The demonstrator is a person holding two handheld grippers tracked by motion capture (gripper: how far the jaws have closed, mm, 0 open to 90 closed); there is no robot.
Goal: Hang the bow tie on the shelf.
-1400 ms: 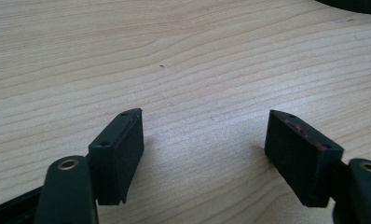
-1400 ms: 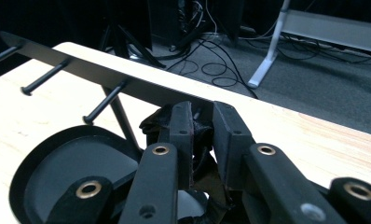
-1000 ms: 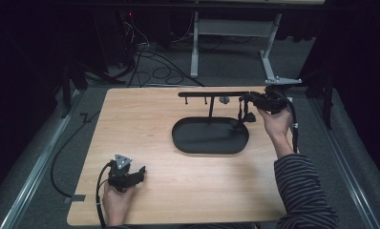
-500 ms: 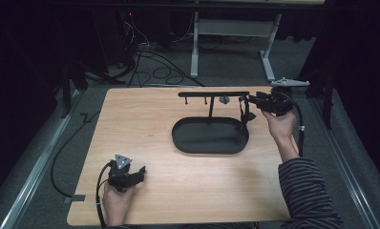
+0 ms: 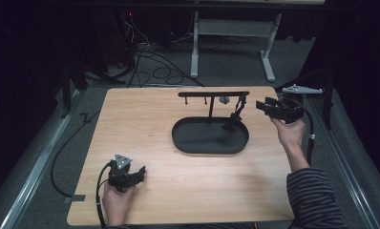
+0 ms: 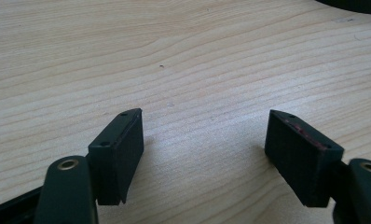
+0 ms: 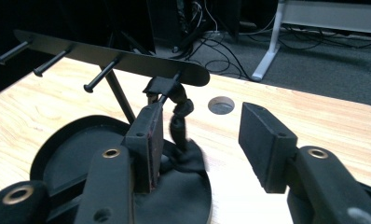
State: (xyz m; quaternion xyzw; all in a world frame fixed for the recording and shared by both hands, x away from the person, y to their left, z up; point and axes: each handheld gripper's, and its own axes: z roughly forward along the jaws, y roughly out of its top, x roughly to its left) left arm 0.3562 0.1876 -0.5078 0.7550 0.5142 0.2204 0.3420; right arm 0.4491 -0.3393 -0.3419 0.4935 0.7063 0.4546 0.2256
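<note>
A black stand (image 5: pixel 211 93) with a horizontal bar and several pegs rises from a black oval tray (image 5: pixel 197 143) at mid-table. A black strap (image 5: pixel 236 114) hangs from the bar's right-end peg and trails down onto the tray; in the right gripper view the strap (image 7: pixel 180 114) hangs just past the left jaw. My right gripper (image 5: pixel 263 107) is right of the stand. Its jaws have just been opening and stand open (image 7: pixel 204 140) with nothing between them. My left gripper (image 5: pixel 138 172) rests near the table's front left, open (image 6: pixel 204 144) over bare wood.
A round grey hole (image 5: pixel 224 99) sits in the wooden table (image 5: pixel 131 124) behind the tray. Beyond the far edge are floor cables (image 5: pixel 150 57) and a white desk frame (image 5: pixel 236 33). Metal rails (image 5: pixel 35 167) run along both sides of the table.
My right gripper opened and drew back to the right, away from the bar's end, leaving the black strap hanging on the peg. The left gripper stayed put.
</note>
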